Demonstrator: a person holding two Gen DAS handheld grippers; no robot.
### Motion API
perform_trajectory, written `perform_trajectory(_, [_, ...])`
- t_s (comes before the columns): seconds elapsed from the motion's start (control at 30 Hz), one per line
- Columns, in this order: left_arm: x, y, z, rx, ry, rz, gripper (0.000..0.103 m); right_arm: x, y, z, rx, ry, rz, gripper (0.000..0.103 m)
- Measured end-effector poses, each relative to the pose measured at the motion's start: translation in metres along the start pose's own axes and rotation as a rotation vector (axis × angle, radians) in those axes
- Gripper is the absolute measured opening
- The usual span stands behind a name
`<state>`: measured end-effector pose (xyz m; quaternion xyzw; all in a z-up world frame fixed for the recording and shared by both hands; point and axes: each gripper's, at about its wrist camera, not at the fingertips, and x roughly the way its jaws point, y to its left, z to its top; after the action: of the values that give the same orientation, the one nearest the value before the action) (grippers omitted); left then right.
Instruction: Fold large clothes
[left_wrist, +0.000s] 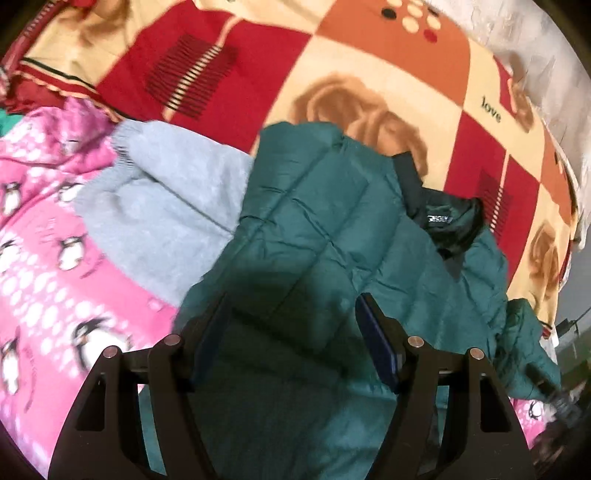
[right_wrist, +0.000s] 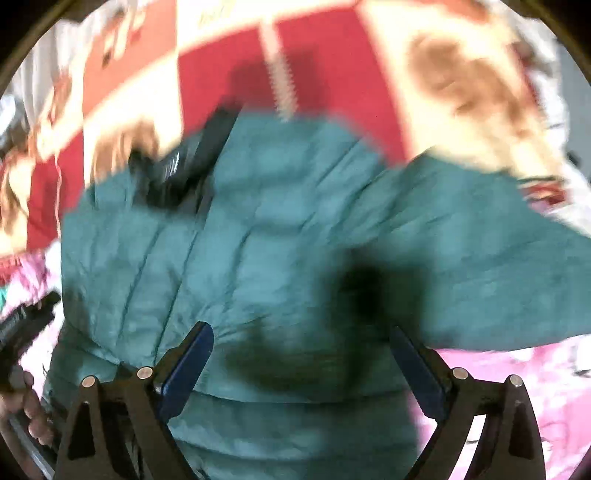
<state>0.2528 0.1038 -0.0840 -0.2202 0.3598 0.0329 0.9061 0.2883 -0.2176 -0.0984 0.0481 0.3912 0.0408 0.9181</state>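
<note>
Am looking down on green puffer jacket (left_wrist: 325, 236), lying spread over pink penguin blanket (left_wrist: 44, 258) and checkered bed cover (left_wrist: 369, 81), black collar (left_wrist: 439, 218) pointing toward cover's far edge. Grey sweater (left_wrist: 162, 210) lying just beside jacket, touching. Am holding left gripper (left_wrist: 291, 314) with jaws apart, nothing between, hovering above jacket. Right gripper (right_wrist: 301, 339) likewise gaping wide over blurred jacket, gripping nothing.
</note>
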Motion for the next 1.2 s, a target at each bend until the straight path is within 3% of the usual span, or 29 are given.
perform_trajectory(0.07, [-0.017, -0.001, -0.009, 0.008, 0.002, -0.012, 0.07, -0.024, -0.034, -0.003, -0.001, -0.056, -0.064, 0.096])
perform_trajectory(0.17, [-0.042, -0.004, -0.025, -0.016, 0.02, -0.043, 0.07, -0.049, -0.119, -0.004, 0.065, -0.096, -0.186, 0.096])
perform_trajectory(0.27, [-0.059, -0.007, -0.04, -0.05, 0.014, -0.077, 0.073, -0.069, -0.208, -0.007, 0.204, -0.106, -0.211, 0.095])
perform_trajectory(0.3, [-0.059, -0.01, -0.043, -0.046, 0.018, -0.073, 0.079, -0.072, -0.243, -0.005, 0.263, -0.109, -0.205, 0.091])
perform_trajectory(0.43, [-0.043, -0.026, -0.038, -0.002, 0.032, -0.053, 0.079, -0.099, -0.345, -0.017, 0.475, -0.123, -0.175, 0.086])
perform_trajectory(0.53, [-0.039, -0.03, -0.036, -0.001, 0.028, -0.055, 0.079, -0.103, -0.406, -0.029, 0.65, -0.115, -0.024, 0.083])
perform_trajectory(0.6, [-0.04, -0.033, -0.036, 0.013, 0.018, -0.053, 0.079, -0.095, -0.418, -0.035, 0.729, -0.147, 0.045, 0.077])
perform_trajectory(0.7, [-0.038, -0.036, -0.035, 0.03, 0.016, -0.04, 0.079, -0.093, -0.428, -0.029, 0.794, -0.223, 0.085, 0.077])
perform_trajectory(0.93, [-0.033, -0.035, -0.034, 0.027, 0.026, -0.026, 0.079, -0.067, -0.42, -0.001, 0.7, -0.19, 0.016, 0.074])
perform_trajectory(0.97, [-0.033, -0.035, -0.034, 0.027, 0.026, -0.025, 0.079, -0.067, -0.42, -0.002, 0.703, -0.198, 0.005, 0.066])
perform_trajectory(1.0, [-0.033, -0.034, -0.034, 0.028, 0.026, -0.02, 0.079, -0.067, -0.421, -0.004, 0.711, -0.204, -0.009, 0.045])
perform_trajectory(1.07, [-0.032, -0.033, -0.034, 0.031, 0.027, 0.0, 0.079, -0.063, -0.426, -0.011, 0.734, -0.185, -0.029, 0.023])
perform_trajectory(1.2, [-0.029, -0.031, -0.033, 0.057, 0.018, 0.081, 0.079, -0.072, -0.423, -0.014, 0.681, -0.2, -0.077, 0.017])
